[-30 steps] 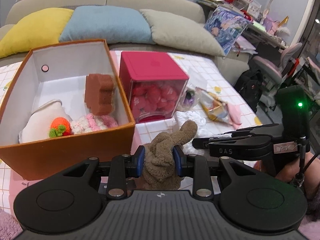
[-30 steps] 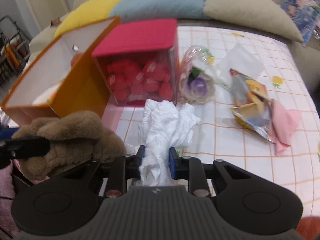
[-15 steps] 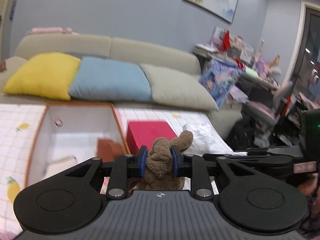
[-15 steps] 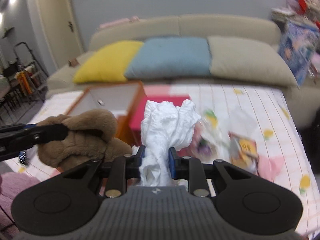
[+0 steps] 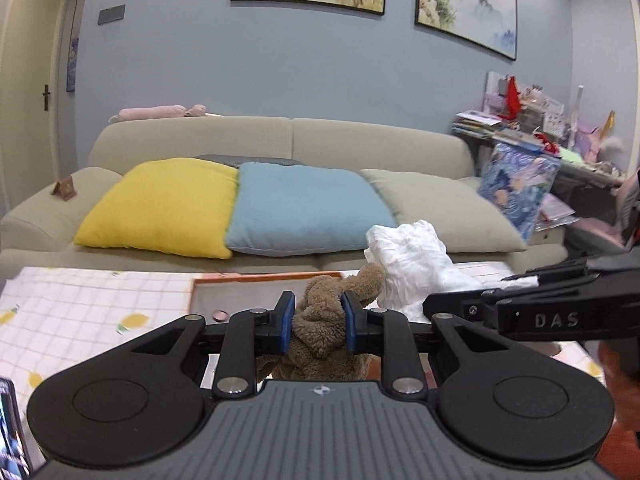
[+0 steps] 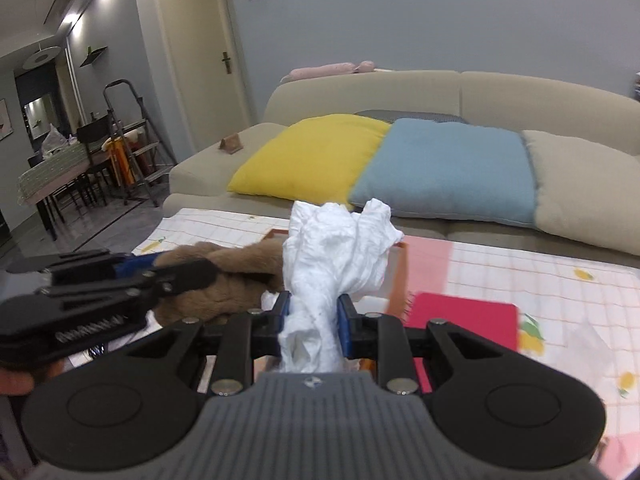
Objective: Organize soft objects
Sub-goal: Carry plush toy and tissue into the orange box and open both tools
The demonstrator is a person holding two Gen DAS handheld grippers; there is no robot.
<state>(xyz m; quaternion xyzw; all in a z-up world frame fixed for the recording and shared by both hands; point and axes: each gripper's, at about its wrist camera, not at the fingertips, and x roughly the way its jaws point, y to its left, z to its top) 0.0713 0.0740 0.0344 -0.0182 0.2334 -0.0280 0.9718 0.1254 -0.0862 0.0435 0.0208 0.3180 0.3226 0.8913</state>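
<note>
Plush toy (image 5: 326, 330) and white cloth (image 6: 332, 264) hang side by side above the worktop (image 5: 80, 308), each pinched in its own tongs: the left tongs (image 5: 316, 322) clamp the brown plush at its middle, the right tongs (image 6: 310, 320) squeeze the bunched cloth low down so that its loose end stands up. Both sit just short of the orange box (image 6: 400, 276), whose rim shows beyond the tips, with a red box (image 6: 460, 316) to its right. Carrying the pair together, well clear of the checked cover, looks meant to drop both into the box. A sofa (image 5: 360, 140) with cushions lies beyond.
</note>
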